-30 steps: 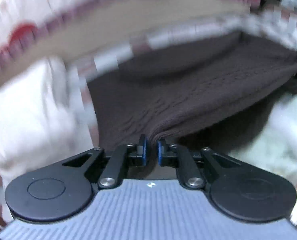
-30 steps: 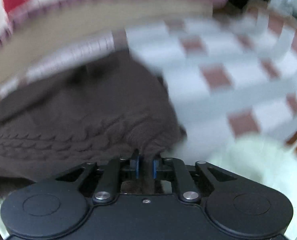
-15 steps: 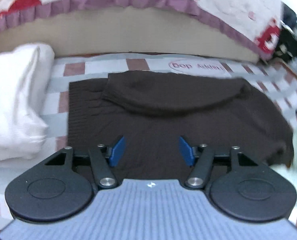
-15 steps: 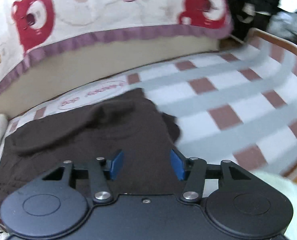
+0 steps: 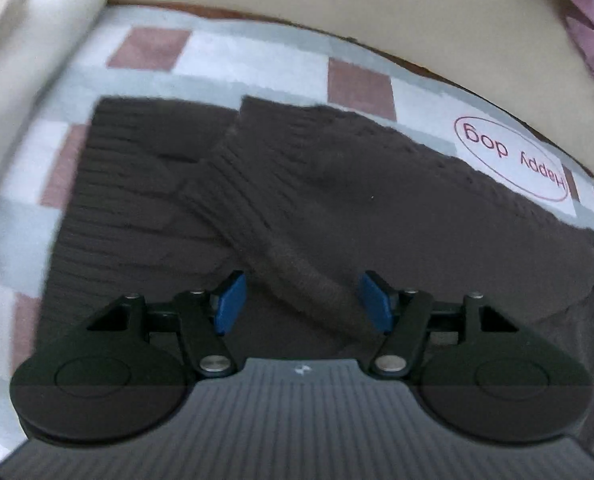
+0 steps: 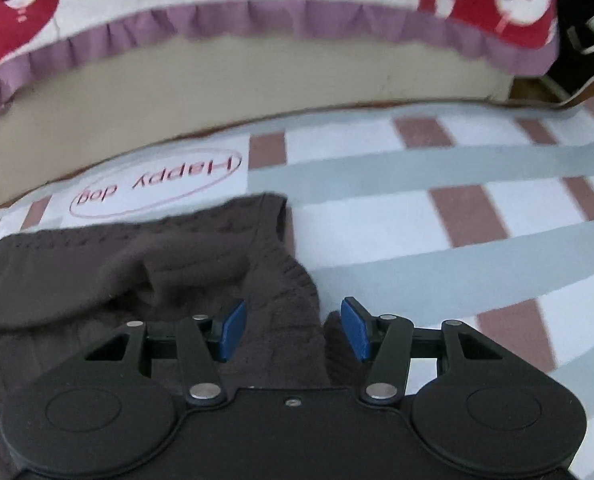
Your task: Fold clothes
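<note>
The dark brown knitted sweater (image 5: pixel 377 200) lies folded and flat on the checked mat (image 6: pixel 437 240), just in front of the oval "Happy dog" label (image 6: pixel 155 188), which makes a handy landmark: the sweater's far edge almost meets that label in both views. Its knit shows ribbing along the left hem and cable-like ridges, and a sleeve (image 5: pixel 281 216) with a ribbed cuff is laid slantwise across the body, running from the far side down toward the left gripper (image 5: pixel 302 303). That gripper's jaws are spread and opening further, the sleeve's lower part between the blue pads but not pinched. The right gripper (image 6: pixel 293 328) hangs over the sweater's corner on the side away from the label's left end; its jaws stand apart, a bulge of knit between the pads, not pressed. Beyond the label rises a beige bed side (image 6: pixel 257 80) under a frilled bedcover (image 6: pixel 217 20) with red prints. A white folded garment (image 5: pixel 25 48) sits left of the sweater. The sweater's near edge is hidden behind both gripper bodies, and its left part is cut off in the right view. Both views are softly blurred.
</note>
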